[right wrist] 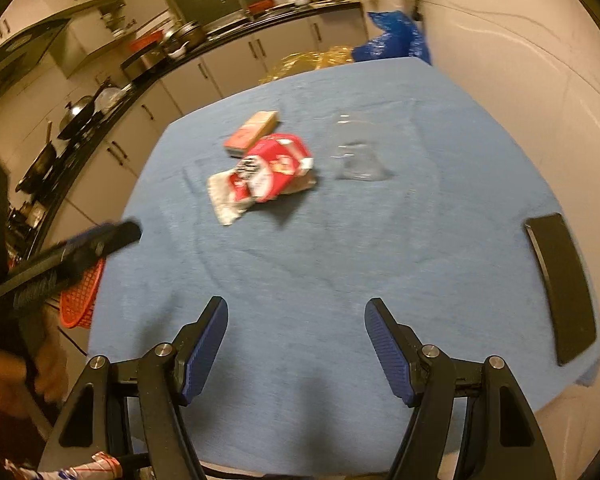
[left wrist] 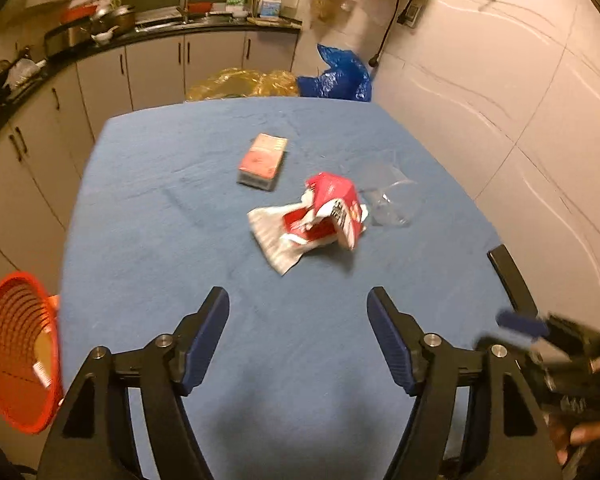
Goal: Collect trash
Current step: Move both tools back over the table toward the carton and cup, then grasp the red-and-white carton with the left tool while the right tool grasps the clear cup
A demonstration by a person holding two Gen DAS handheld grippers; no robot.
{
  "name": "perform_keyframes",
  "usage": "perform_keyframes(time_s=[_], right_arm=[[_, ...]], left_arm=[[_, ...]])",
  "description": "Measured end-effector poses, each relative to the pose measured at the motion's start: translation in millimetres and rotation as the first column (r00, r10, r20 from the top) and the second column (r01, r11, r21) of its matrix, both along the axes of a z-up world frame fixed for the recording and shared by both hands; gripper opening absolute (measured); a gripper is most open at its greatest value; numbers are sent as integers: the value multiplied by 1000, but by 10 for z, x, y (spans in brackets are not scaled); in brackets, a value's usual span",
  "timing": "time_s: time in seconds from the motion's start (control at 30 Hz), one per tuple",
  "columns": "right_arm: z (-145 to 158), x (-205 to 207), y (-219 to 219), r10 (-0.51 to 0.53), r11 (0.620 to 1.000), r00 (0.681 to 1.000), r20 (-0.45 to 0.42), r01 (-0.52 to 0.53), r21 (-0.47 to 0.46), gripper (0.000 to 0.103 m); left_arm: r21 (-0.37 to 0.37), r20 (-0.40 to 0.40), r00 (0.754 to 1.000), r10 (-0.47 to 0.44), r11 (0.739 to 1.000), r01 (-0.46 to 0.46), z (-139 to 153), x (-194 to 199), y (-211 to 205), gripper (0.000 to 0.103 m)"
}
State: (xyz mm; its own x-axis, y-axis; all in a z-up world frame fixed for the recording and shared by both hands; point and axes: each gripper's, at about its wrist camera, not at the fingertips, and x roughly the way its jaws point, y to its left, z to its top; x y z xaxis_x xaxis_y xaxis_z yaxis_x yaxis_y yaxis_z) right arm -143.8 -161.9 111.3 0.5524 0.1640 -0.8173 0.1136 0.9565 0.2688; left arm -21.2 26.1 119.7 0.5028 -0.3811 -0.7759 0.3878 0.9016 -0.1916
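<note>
Our left gripper (left wrist: 298, 300) and right gripper (right wrist: 296, 310) hover spread and empty over the blue-clothed table (left wrist: 180, 280); ahead lie a crumpled red-and-white wrapper (left wrist: 316, 220), small pink carton (left wrist: 263, 161), and clear plastic cup (left wrist: 392, 200), with an orange slotted basket (left wrist: 18, 352) beside the table's left edge.

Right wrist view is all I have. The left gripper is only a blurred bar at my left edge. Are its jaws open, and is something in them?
Observer: In the left wrist view the left gripper is open. Only the blue tablecloth shows between its jaws.
Operator: The orange basket is mostly hidden behind that gripper for me. Is it empty?
Observer: No. The left wrist view looks into it, and a small white and red scrap lies inside.
</note>
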Motion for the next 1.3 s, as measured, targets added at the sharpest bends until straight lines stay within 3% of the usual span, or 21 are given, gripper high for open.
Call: perform_keyframes(time_s=[0.3,0.53,0.6,0.67,0.83,0.93,1.1,1.3], right_arm=[[33,-232,-578,-55,998,998,-8,55,-22,75],[80,-273,-878,-85,996,996,-4,85,-31,75],[103,-247,-937,-88,996,996,0,88,-33,75],[121,-196,-975,-85,996,996,5,86,-27,75],[151,120,-965,-39,998,999,26,40,-44,75],[128,408,-909,14,998,999,39,-12,-66,74],[-65,929,-773,100,988,995,26,-96,-122,57],[-279,1424,-712,144,974,989,18,-139,-177,53]], left_arm=[[36,-60,998,18,999,-16,-281,710,-571,70],[94,-93,994,53,995,-44,-567,1020,-925,70],[108,-91,993,70,992,-60,-620,1048,-947,64],[93,-92,993,71,994,-63,-654,1068,-946,43],[70,-46,997,59,996,-56,-569,967,-901,29],[48,-19,999,44,998,-43,-472,841,-814,28],[1,5,1000,28,1000,-28,-297,589,-622,28],[2,10,997,80,997,-80,-248,207,-315,28]])
